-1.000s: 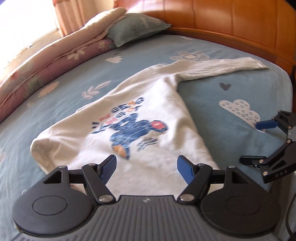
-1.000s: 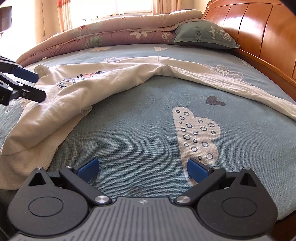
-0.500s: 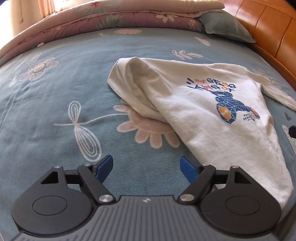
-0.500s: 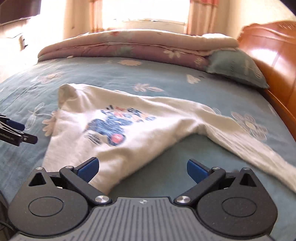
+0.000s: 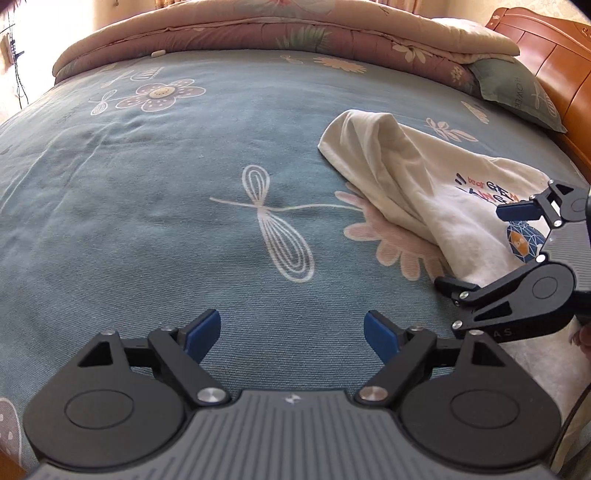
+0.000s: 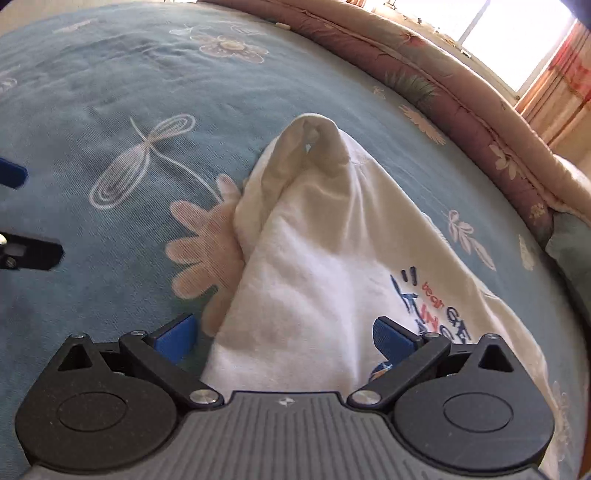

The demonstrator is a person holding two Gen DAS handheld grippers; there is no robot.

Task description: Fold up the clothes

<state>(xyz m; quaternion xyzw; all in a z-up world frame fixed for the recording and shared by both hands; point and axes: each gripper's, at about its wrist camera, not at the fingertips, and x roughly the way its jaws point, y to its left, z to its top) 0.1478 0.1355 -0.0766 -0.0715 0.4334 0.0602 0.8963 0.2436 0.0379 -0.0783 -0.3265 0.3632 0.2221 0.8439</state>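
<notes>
A cream sweatshirt (image 5: pixel 417 184) with a blue bear print lies crumpled on the blue flowered bed sheet (image 5: pixel 184 192), at the right of the left wrist view. My left gripper (image 5: pixel 291 334) is open over bare sheet, left of the garment, holding nothing. My right gripper (image 5: pixel 480 251) appears at that view's right edge, over the sweatshirt. In the right wrist view the sweatshirt (image 6: pixel 325 266) fills the middle; my right gripper (image 6: pixel 284 338) is open just above its folded edge, with cloth between the fingers but not pinched. The left gripper's fingertips (image 6: pixel 29 254) show at the left edge.
A rolled floral quilt (image 5: pixel 288 33) lies along the far side of the bed (image 6: pixel 461 107). A grey-green pillow (image 5: pixel 517 92) rests against the orange wooden headboard (image 5: pixel 561 70). A bright window with curtains (image 6: pixel 517 55) is behind the quilt.
Both grippers have swung left across the bed. The left now faces bare sheet beside the sweatshirt; the right has come in close over the sweatshirt's folded edge. Both stayed open.
</notes>
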